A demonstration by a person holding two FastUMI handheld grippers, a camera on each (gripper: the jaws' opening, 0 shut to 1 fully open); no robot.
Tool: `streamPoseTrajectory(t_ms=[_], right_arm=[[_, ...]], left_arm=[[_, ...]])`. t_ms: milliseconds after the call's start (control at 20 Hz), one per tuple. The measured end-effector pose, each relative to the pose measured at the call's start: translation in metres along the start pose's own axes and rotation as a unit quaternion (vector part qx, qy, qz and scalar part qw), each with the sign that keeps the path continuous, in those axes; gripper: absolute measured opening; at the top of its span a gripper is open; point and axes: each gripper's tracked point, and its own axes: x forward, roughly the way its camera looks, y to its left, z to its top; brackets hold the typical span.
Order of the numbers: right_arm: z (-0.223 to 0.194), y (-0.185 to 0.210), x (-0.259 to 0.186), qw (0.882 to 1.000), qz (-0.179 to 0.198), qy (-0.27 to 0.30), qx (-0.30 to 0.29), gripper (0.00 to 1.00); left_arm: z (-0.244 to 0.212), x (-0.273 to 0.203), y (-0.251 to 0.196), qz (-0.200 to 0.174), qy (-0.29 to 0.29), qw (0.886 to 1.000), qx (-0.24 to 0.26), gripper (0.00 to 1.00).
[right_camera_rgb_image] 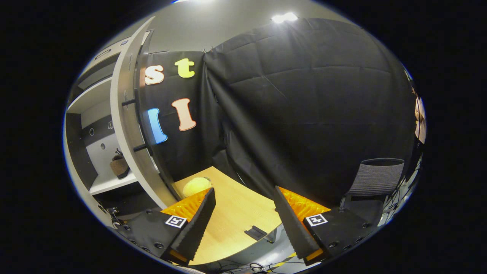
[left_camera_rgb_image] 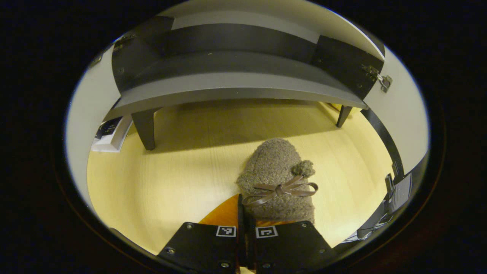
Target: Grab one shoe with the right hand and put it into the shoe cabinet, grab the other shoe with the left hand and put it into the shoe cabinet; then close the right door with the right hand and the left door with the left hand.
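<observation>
A fuzzy brown shoe (left_camera_rgb_image: 276, 171) with a leather bow points toward the shoe cabinet (left_camera_rgb_image: 236, 85), over the wooden floor (left_camera_rgb_image: 182, 171) in front of it. My left gripper (left_camera_rgb_image: 244, 211) is shut on the shoe's near edge, its fingers almost touching. The cabinet's low shelf stands open ahead, with its left door (left_camera_rgb_image: 89, 114) and right door (left_camera_rgb_image: 401, 114) swung out to the sides. In the right gripper view the other shoe (right_camera_rgb_image: 119, 166) rests on a cabinet shelf (right_camera_rgb_image: 110, 182) behind the open door (right_camera_rgb_image: 125, 125). My right gripper (right_camera_rgb_image: 243, 213) is open and holds nothing.
The cabinet stands on dark legs (left_camera_rgb_image: 146, 131) with a gap beneath. A white box (left_camera_rgb_image: 110, 135) lies by the left leg. A yellow round thing (right_camera_rgb_image: 196, 185) sits on the floor beside the door. A grey chair (right_camera_rgb_image: 374, 179) is at the right.
</observation>
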Motion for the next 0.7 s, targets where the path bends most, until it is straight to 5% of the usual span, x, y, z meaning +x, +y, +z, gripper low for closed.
streamPoseTrajectory(t_ms=[250, 700], right_arm=[[0.003, -0.003, 0.007, 1.000, 0.000, -0.004, 0.002, 0.92], [0.017, -0.007, 0.024, 1.000, 0.003, -0.021, 0.004, 0.97]], left_arm=[[0.014, -0.019, -0.001, 0.006, -0.009, 1.000, 0.007, 0.04], [0.103, -0.159, 0.001, -0.029, -0.062, 0.998, 0.005, 0.08]])
